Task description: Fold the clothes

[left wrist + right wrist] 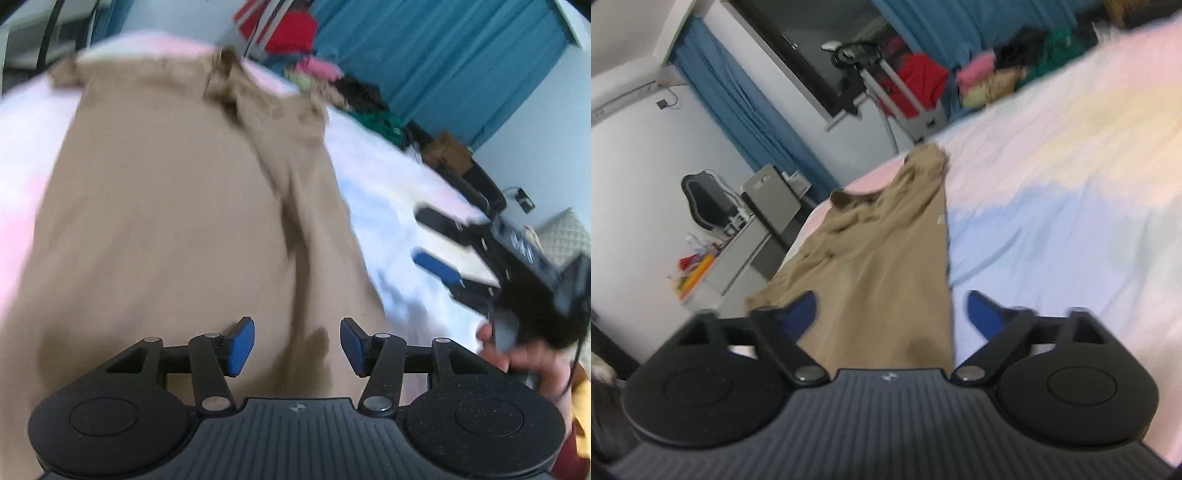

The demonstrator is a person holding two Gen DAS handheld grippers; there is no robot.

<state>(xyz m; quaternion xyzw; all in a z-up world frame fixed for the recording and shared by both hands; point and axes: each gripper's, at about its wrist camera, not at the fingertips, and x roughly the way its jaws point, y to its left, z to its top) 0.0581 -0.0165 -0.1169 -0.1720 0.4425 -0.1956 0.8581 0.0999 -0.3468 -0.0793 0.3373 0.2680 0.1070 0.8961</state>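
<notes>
Both tongs are standing apart with nothing pressed between their blue pads. Left tongs (297, 345) are hovering over the near end of the khaki trousers (177, 229), which are lying flat on the bed (384, 177), waistband at the far end. Right tongs (890, 314) are hanging over one trouser leg, whose long straight edge is running just inside the right pad (982, 314). In the left wrist view a hand (524, 358) is holding the right tongs beside the trousers. Wide pastel sheet is lying bare on that side. A clothes pile (1004, 74) is sitting at the bed's far edge.
</notes>
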